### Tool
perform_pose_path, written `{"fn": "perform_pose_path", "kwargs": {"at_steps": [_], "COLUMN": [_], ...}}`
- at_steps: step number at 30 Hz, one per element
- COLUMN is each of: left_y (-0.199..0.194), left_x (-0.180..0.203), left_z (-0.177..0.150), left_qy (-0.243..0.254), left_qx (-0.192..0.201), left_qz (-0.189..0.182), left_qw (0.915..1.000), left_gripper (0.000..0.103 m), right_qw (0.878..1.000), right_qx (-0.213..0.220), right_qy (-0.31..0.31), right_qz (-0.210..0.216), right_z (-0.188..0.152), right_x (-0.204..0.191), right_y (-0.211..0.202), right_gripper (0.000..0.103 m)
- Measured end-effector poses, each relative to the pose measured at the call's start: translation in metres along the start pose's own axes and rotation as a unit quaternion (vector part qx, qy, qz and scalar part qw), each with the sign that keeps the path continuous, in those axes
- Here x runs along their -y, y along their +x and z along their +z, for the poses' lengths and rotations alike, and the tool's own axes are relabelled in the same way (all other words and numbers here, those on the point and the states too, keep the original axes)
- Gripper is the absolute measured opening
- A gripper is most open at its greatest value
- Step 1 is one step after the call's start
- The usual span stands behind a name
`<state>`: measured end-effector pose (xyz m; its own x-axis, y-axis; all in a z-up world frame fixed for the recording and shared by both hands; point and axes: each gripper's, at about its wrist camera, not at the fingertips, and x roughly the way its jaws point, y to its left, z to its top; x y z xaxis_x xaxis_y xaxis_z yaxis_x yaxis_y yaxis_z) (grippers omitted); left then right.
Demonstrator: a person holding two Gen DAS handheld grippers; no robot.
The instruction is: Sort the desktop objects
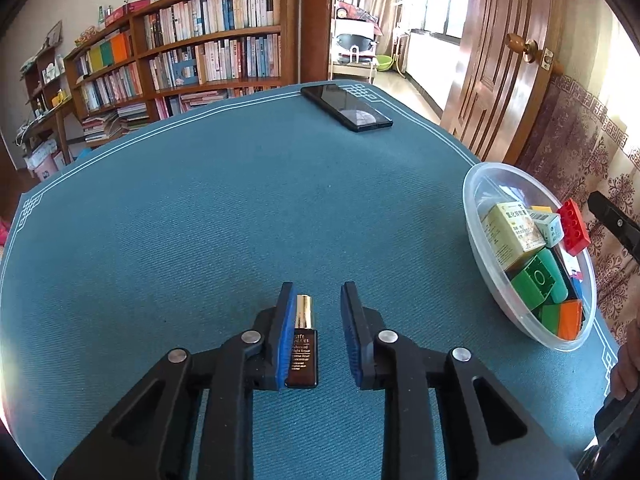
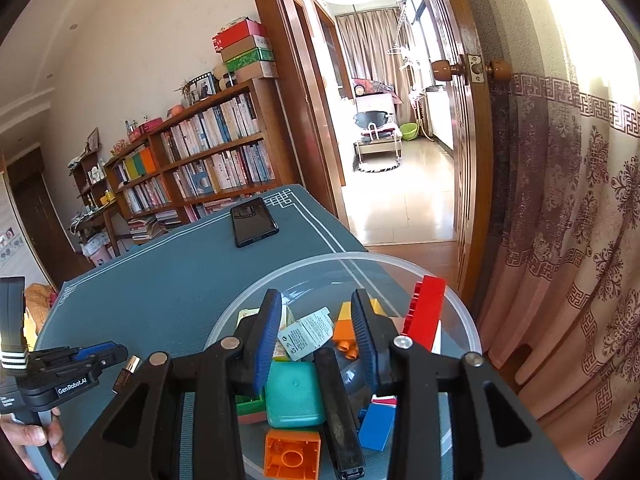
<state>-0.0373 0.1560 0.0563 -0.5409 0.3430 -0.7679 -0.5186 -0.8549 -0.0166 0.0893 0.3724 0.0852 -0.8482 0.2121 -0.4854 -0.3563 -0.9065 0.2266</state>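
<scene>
- The table (image 1: 200, 208) wears a teal woven cloth with a fine ribbed texture and a white double-line border knotted at the corners.
- A small brown glass bottle (image 1: 303, 350) with a shiny gold cap lies flat on the cloth, long axis running away from the camera, cap pointing toward the far edge. Its gold lettering reads "Advanced Night Repair".
- The left claw (image 1: 316, 336) is released: its ribbed blue left pad rests against the bottle's side, the right pad stands clear with cloth showing between.
- The clear plastic bowl (image 1: 480, 184), round and thin-walled, sits at the table's right edge, holding studded toy bricks in green, orange, red and blue, plus small printed cartons.
- The right claw (image 2: 316, 336) hangs spread over the bowl, gripping nothing; a black stick-shaped object (image 2: 338, 408) lies lengthwise below it.
- A black phone (image 1: 346, 107), glossy and rectangular, lies flat near the far corner.
- The left tool's body reads "GenRobot.AI".
</scene>
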Motion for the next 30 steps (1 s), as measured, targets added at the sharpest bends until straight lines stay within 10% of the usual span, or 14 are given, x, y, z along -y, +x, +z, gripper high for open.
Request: {"fn": "perform_pose_path", "kwargs": {"at_steps": [9,14,30], "left_y": [0.023,0.026,-0.007], "left_x": [0.009,0.006,0.073], "left_z": [-0.021,-0.021,0.001], "left_qy": [0.063,0.051,0.054], "left_qx": [-0.032,-0.027,0.033], "left_qz": [0.033,0.008,-0.090], "left_qw": [0.9969,0.9983,0.9939], "left_gripper": [0.051,0.021,0.021], "right_qw": [1.000,1.000,0.999], "right_qx": [-0.004,0.001,0.020], "right_qy": [0.001,0.003,0.030], "right_qz": [-0.002,-0.006,-0.022], "right_z": [-0.002,-0.001,0.014], "right_x": [-0.001,0.001,0.020], "right_y": [0.003,0.001,-0.009], "right_gripper": [0.058,0.058,0.058]}}
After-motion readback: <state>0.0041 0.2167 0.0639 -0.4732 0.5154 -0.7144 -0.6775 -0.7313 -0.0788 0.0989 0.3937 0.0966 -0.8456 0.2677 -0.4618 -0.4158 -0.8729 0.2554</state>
